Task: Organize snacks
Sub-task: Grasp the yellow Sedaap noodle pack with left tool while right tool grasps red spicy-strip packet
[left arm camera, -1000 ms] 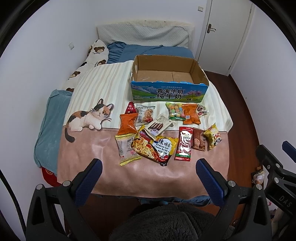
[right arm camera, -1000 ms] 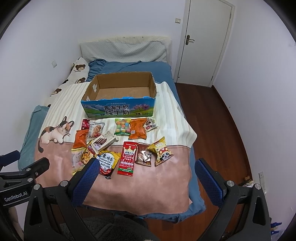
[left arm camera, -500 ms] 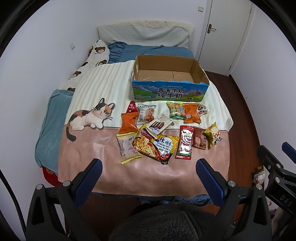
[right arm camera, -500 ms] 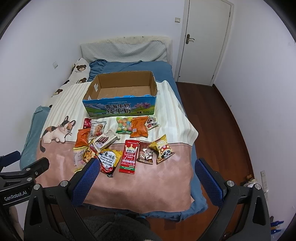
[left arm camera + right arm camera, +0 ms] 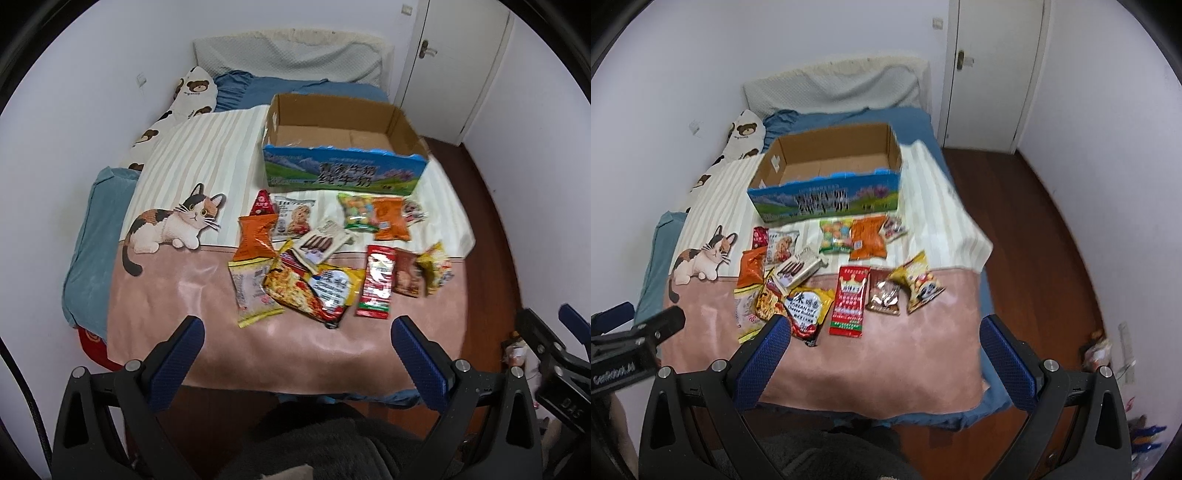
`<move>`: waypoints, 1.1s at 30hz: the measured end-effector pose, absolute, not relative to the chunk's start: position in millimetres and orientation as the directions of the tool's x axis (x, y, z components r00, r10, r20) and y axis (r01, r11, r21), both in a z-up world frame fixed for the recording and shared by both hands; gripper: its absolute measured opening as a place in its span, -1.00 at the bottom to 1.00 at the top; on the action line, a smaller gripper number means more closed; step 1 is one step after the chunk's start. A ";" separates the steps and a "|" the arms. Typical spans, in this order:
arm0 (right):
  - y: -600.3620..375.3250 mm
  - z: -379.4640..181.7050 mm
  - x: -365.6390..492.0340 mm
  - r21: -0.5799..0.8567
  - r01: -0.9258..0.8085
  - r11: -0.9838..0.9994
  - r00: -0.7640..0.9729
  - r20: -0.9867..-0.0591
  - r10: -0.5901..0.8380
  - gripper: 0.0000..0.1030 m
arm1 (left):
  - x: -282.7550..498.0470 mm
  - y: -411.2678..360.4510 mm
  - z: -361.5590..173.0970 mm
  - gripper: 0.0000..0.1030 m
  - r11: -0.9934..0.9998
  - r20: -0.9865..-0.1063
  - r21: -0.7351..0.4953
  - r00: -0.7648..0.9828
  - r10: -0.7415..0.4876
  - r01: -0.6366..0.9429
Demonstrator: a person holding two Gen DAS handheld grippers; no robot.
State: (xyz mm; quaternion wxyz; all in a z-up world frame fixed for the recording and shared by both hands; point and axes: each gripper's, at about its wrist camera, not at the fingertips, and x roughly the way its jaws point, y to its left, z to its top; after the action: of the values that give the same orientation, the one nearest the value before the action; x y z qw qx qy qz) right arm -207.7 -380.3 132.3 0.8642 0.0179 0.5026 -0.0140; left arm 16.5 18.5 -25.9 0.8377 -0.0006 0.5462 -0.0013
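On the bed point(image 5: 155, 332), a cardboard box point(image 5: 343, 173) stands open and empty toward the pillow end. In front of the box, nearer the foot, snack packets lie loosely spread: a large noodle packet point(image 5: 314, 288) nearest the foot, a red sachet point(image 5: 376, 280) to its right, an orange chip bag point(image 5: 255, 236) closer to the box. Both the left hand-held gripper point(image 5: 295, 354) and right hand-held gripper point(image 5: 884, 350) hover short of the foot, jaws wide apart, holding nothing. A sound start, probably: descend on one packet lying clear of the others, pinch an edge, carry it to the box. Compared with a second earlier, both views sit slightly closer to the snacks.
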 end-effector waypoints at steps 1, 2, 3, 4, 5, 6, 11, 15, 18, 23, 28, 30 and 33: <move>-382.6 122.6 -203.1 0.030 0.046 0.999 0.483 -0.876 0.004 1.00 | 23.4 20.5 -33.7 1.00 1.000 -0.922 0.000 0.388 0.001 -0.002; -384.3 110.6 -195.8 0.044 0.051 0.998 0.467 -0.884 0.015 1.00 | 33.2 24.2 -44.4 1.00 1.000 -0.930 -0.001 0.367 0.004 -0.013; -385.7 99.8 -190.0 0.053 0.055 0.997 0.455 -0.890 0.022 1.00 | 41.3 29.9 -54.9 1.00 1.000 -0.941 -0.008 0.340 0.002 -0.028; -386.9 87.3 -182.7 0.062 0.061 0.996 0.440 -0.897 0.029 1.00 | 50.6 36.0 -67.0 1.00 0.998 -0.952 -0.024 0.307 -0.007 -0.051; -388.1 73.4 -174.3 0.066 0.067 0.996 0.422 -0.906 0.032 1.00 | 58.6 42.1 -78.9 1.00 0.997 -0.960 -0.042 0.280 -0.021 -0.071; -388.8 60.9 -167.2 0.075 0.072 0.995 0.403 -0.914 0.040 1.00 | 66.1 48.6 -92.1 1.00 0.994 -0.968 -0.058 0.249 -0.033 -0.094; -388.5 -9.1 -126.4 0.135 0.103 0.985 0.307 -0.947 0.097 0.98 | 96.1 70.0 -174.4 0.96 0.931 -0.972 -0.233 0.046 -0.230 -0.279; -387.5 -54.2 -104.3 0.177 0.143 0.974 0.251 -0.958 0.137 0.91 | 111.5 63.7 -232.8 0.86 0.825 -0.910 -0.356 -0.036 -0.412 -0.439; -385.1 -82.9 -93.7 0.209 0.184 0.960 0.215 -0.962 0.168 0.85 | 127.1 51.9 -267.5 0.82 0.768 -0.878 -0.375 -0.068 -0.474 -0.520; -369.2 -121.2 -82.4 0.233 0.197 0.952 0.181 -0.963 0.198 0.80 | 143.2 50.8 -309.7 0.82 0.652 -0.845 -0.358 -0.064 -0.530 -0.668; -350.2 -150.5 -69.2 0.245 0.187 0.952 0.157 -0.964 0.217 0.62 | 145.2 53.6 -315.8 0.78 0.647 -0.892 -0.287 -0.048 -0.449 -0.706; -343.9 -158.9 -63.3 0.240 0.183 0.953 0.153 -0.965 0.214 0.52 | 146.3 46.6 -311.1 0.71 0.704 -0.914 -0.264 -0.062 -0.400 -0.660; -335.2 -163.9 -54.7 0.240 0.160 0.958 0.159 -0.964 0.215 0.41 | 147.5 29.1 -297.2 0.67 0.801 -0.944 -0.238 -0.065 -0.324 -0.549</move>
State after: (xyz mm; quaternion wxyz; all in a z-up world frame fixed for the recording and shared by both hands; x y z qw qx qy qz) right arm -54.7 -335.2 -163.9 0.7472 0.1446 0.6484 0.0181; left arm 147.5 29.1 -297.2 0.6137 -0.3016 0.7239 0.0915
